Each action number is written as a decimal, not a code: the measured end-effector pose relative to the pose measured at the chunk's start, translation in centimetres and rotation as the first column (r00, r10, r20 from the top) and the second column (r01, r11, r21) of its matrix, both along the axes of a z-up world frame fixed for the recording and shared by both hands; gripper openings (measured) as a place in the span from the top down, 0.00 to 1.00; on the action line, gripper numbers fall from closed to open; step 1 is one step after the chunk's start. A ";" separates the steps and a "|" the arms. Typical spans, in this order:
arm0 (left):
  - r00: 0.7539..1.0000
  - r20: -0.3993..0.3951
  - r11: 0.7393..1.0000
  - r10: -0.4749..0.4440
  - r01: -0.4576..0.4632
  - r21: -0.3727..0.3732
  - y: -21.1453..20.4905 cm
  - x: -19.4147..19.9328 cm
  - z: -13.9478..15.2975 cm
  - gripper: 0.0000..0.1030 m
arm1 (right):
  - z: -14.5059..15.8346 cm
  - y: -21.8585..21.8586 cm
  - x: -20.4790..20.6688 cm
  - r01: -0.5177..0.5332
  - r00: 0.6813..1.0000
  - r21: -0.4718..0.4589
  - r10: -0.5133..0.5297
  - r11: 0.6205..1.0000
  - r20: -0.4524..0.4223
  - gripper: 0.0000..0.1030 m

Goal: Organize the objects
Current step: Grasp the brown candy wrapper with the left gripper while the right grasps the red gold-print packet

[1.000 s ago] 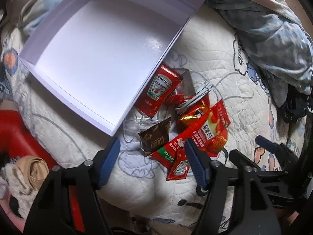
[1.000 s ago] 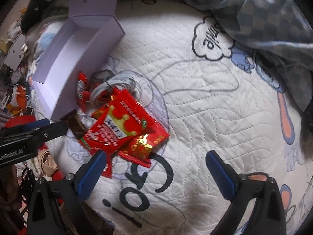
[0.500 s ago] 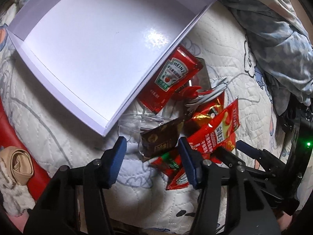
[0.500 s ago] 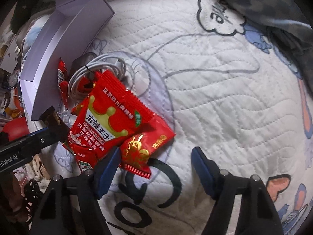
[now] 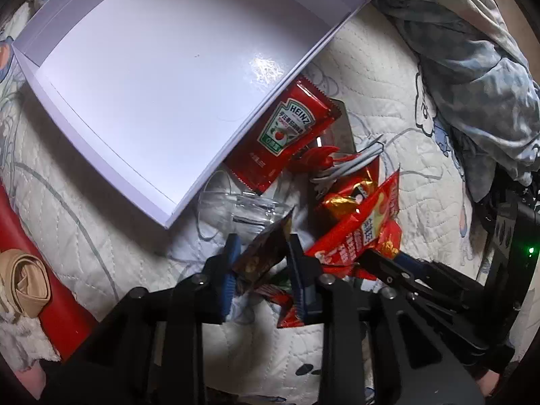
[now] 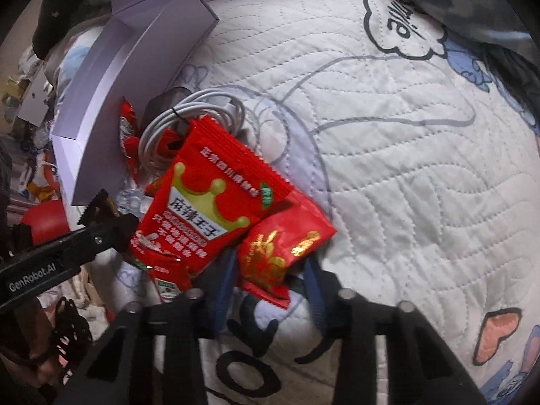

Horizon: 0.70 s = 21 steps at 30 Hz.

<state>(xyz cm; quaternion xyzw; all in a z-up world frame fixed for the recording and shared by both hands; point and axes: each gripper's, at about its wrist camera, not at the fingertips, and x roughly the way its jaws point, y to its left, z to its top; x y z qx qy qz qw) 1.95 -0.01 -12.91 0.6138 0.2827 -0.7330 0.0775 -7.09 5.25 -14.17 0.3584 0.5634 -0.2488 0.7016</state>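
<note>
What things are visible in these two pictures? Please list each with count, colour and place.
box: 1, white, open and empty, on the quilt left of the pile
ketchup sachet: 1, red, against the box wall
cable: 1, white, coiled, behind the snack packs
crown snack pack: 1, red, top of the pile
gold-print pack: 1, red, between the right gripper's pads
brown sachet: 1, dark brown, between the left gripper's pads
clear plastic piece: 1, transparent, by the box corner
quilt: 1, white with cartoon print
blanket: 1, blue-grey, far right
left gripper: closed on the brown sachet
right gripper: closed on the gold-print pack
</note>
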 end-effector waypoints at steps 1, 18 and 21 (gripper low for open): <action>1.000 0.002 1.000 -0.004 0.004 0.001 0.0 0.0 0.1 0.88 | 0.1 0.0 0.0 0.005 1.000 -0.003 -0.005 1.000 0.003 0.72; 0.992 -0.015 0.992 -0.122 0.123 0.014 -0.4 0.2 4.2 0.90 | 2.7 -0.8 -3.0 0.193 0.981 0.006 -0.193 0.981 -0.013 0.74; 0.989 -0.018 0.989 -0.149 0.149 0.018 -0.4 0.0 5.3 0.90 | 4.7 0.1 -3.6 0.247 0.969 0.008 -0.247 0.969 -0.008 0.75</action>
